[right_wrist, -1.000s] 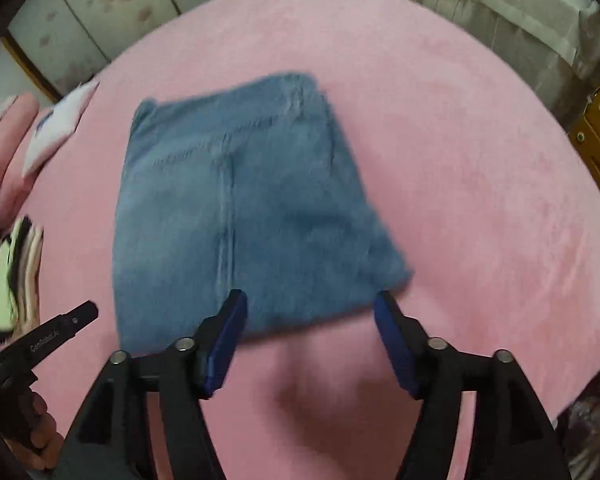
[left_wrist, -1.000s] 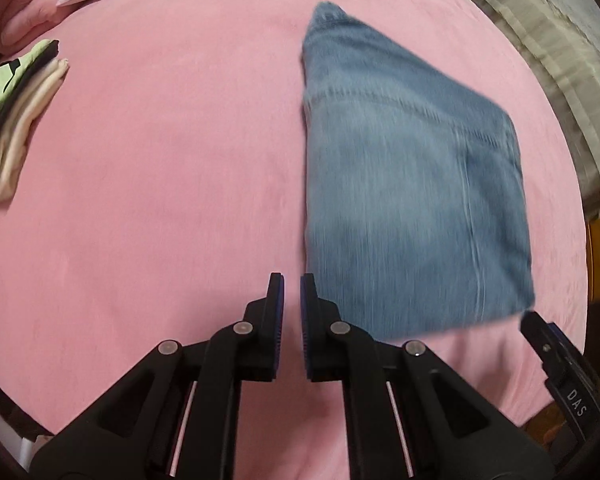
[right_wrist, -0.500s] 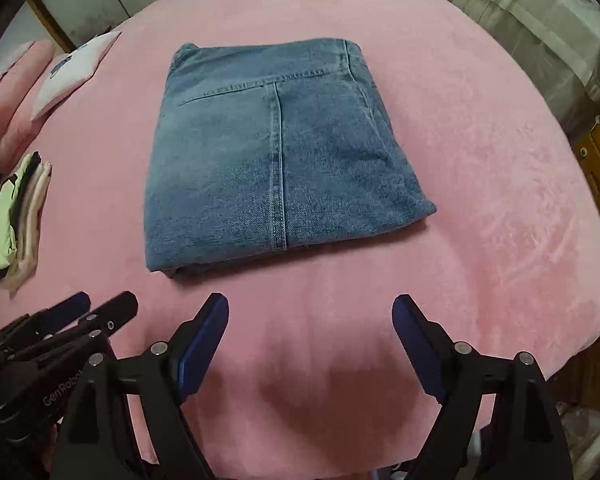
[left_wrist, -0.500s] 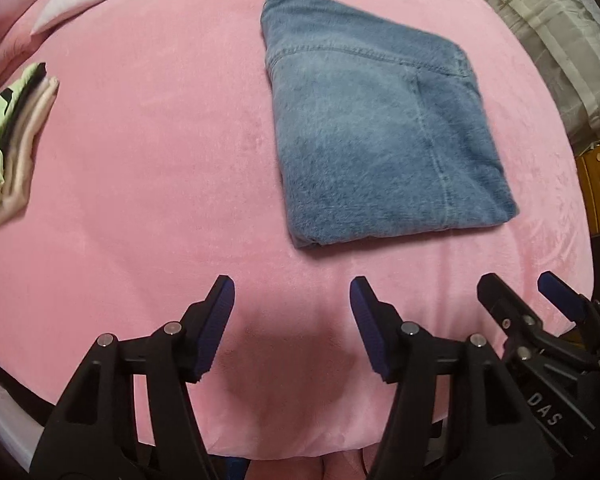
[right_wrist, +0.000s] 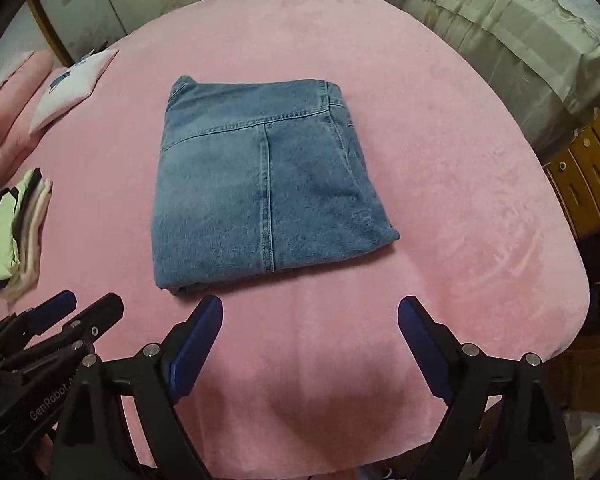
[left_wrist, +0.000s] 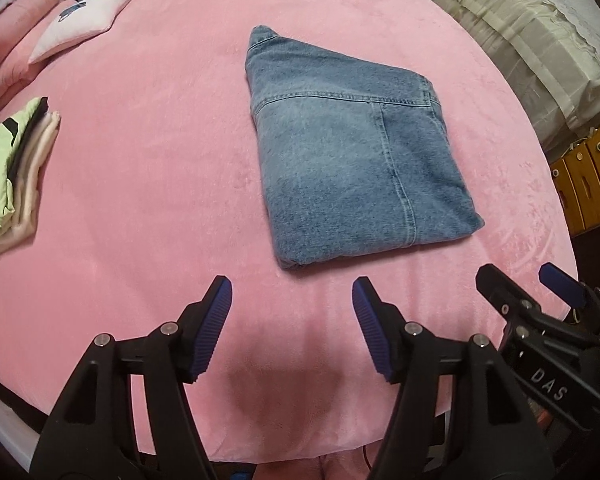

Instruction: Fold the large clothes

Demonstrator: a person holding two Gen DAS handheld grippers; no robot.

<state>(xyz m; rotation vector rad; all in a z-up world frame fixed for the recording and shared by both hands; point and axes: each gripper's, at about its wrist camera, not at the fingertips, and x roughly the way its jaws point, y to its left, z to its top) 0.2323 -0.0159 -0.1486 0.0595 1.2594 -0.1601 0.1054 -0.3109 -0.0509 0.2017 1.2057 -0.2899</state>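
Observation:
A pair of blue jeans [left_wrist: 356, 156] lies folded into a flat rectangle on the pink bed cover [left_wrist: 152, 152]. It also shows in the right wrist view [right_wrist: 260, 184]. My left gripper [left_wrist: 292, 292] is open and empty, held above the cover just short of the jeans' near edge. My right gripper [right_wrist: 310, 312] is open and empty, also near the jeans' near edge. Each gripper shows in the other's view: the right gripper [left_wrist: 528, 284] at the lower right, the left gripper [right_wrist: 84, 308] at the lower left.
A stack of folded clothes [left_wrist: 8, 176] lies at the left of the bed, also in the right wrist view [right_wrist: 12, 228]. A white cushion [left_wrist: 80, 20] and pink pillows [left_wrist: 8, 56] sit at the far left. A cream bedspread [right_wrist: 500, 32] and wooden drawers [right_wrist: 588, 168] stand to the right.
My left gripper has opened, from shut to wide open. Both grippers have drawn back from the jeans toward the bed's near edge. The jeans lie still.

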